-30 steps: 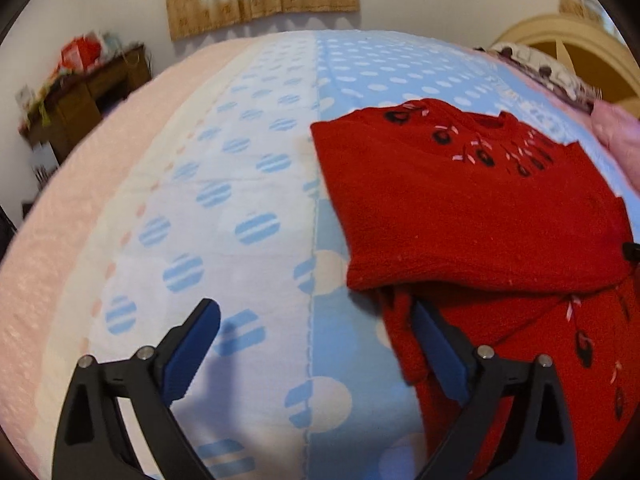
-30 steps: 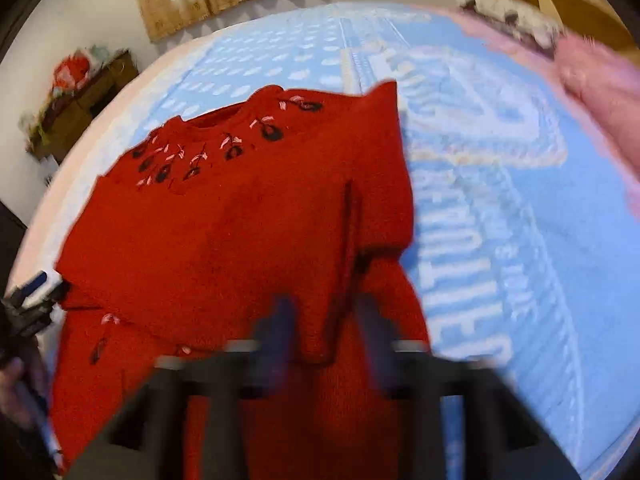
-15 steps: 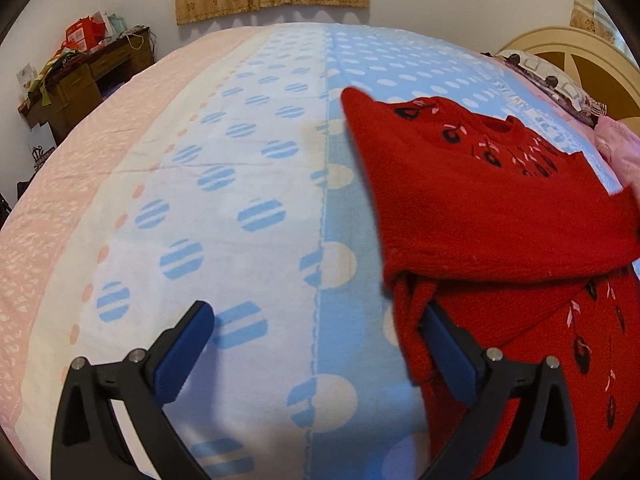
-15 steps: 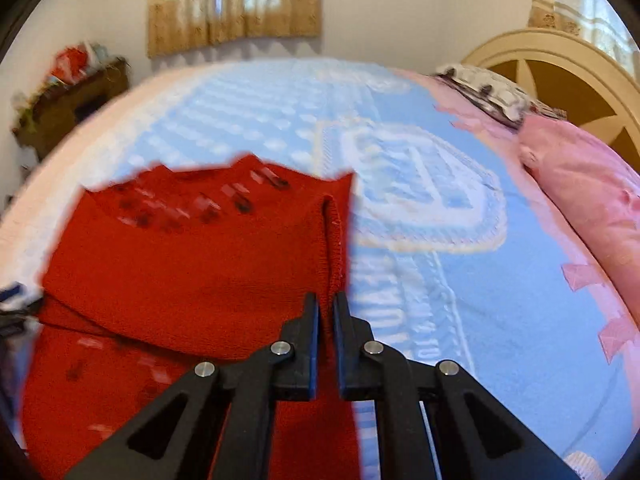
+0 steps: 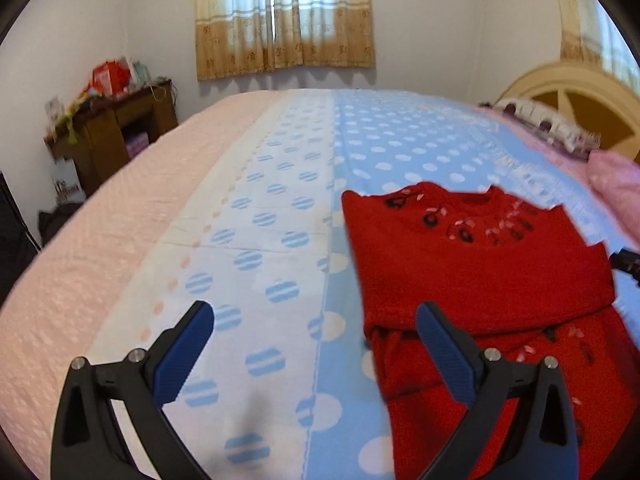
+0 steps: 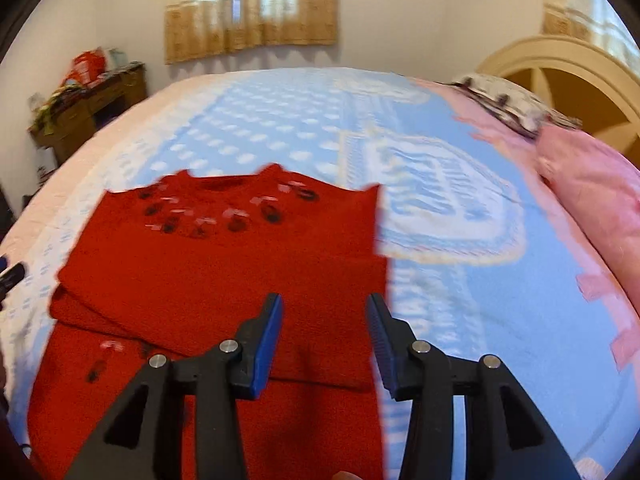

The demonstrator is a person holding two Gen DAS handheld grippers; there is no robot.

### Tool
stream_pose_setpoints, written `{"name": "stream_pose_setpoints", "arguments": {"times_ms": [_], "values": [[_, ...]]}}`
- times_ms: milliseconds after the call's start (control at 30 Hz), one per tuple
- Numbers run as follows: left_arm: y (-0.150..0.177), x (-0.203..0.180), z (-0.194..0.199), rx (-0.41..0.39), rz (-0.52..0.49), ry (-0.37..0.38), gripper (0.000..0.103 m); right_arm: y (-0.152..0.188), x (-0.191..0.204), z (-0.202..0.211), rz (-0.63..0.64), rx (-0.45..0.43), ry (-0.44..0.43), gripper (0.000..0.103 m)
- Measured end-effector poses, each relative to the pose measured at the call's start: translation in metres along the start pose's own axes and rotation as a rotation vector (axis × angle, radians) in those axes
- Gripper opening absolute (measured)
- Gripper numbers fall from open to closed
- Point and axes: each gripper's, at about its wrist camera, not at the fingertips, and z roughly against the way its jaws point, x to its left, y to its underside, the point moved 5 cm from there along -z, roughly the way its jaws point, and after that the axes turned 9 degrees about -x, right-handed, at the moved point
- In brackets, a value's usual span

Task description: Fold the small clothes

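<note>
Sweater [image 5: 472, 276] first: the red knit one with dark and pale embroidery near the neckline lies flat on the bed [image 5: 248, 184], on the blue dotted part of the blanket, with its upper portion folded down over the lower body so a thick doubled edge runs across the middle.

Your left gripper [image 5: 316, 344] hangs above the blanket at the sweater's left edge, its blue-padded fingers [image 5: 184, 352] spread wide and holding nothing; the right-hand pad sits in front of the folded edge (whether it touches the fabric, you cannot tell from here).

Your right gripper [image 6: 324, 336] is over the sweater's right side, fingers [image 6: 264, 344] parted with a gap between them, nothing clamped. In its view the sweater [image 6: 224, 272] fills the lower left, and a pink pillow [image 6: 592, 192] lies at the far right beside the cream arched headboard [image 6: 560, 64]. A cluttered wooden desk [image 5: 116, 128] stands against the wall beyond the bed, under tan curtains [image 5: 284, 16].
</note>
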Motion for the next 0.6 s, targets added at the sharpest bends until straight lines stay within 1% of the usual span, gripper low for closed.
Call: {"name": "stream_pose_setpoints", "arguments": {"times_ms": [67,133,233,300,400,600], "values": [[0.005,-0.006,-0.014,0.033,-0.003,0.002,0.103,0.002,0.014,-0.008,0.024,0.015,-0.047,0.045],[0.011,-0.009,-0.022,0.057,-0.015,-0.014,0.103,0.009,0.025,-0.024,0.047,0.058,-0.074,0.045],[0.023,-0.012,-0.034,0.095,-0.023,-0.028,0.103,0.018,0.02,-0.044,0.045,0.093,-0.051,0.045],[0.029,-0.014,-0.041,0.124,-0.023,-0.02,0.103,0.023,0.01,-0.055,0.017,0.112,-0.03,0.045],[0.031,-0.016,-0.041,0.131,-0.027,-0.015,0.103,0.024,-0.005,-0.064,-0.049,0.126,-0.043,0.045],[0.035,-0.022,-0.042,0.14,-0.065,-0.026,0.103,0.021,-0.013,-0.066,-0.072,0.129,-0.021,0.045]]}}
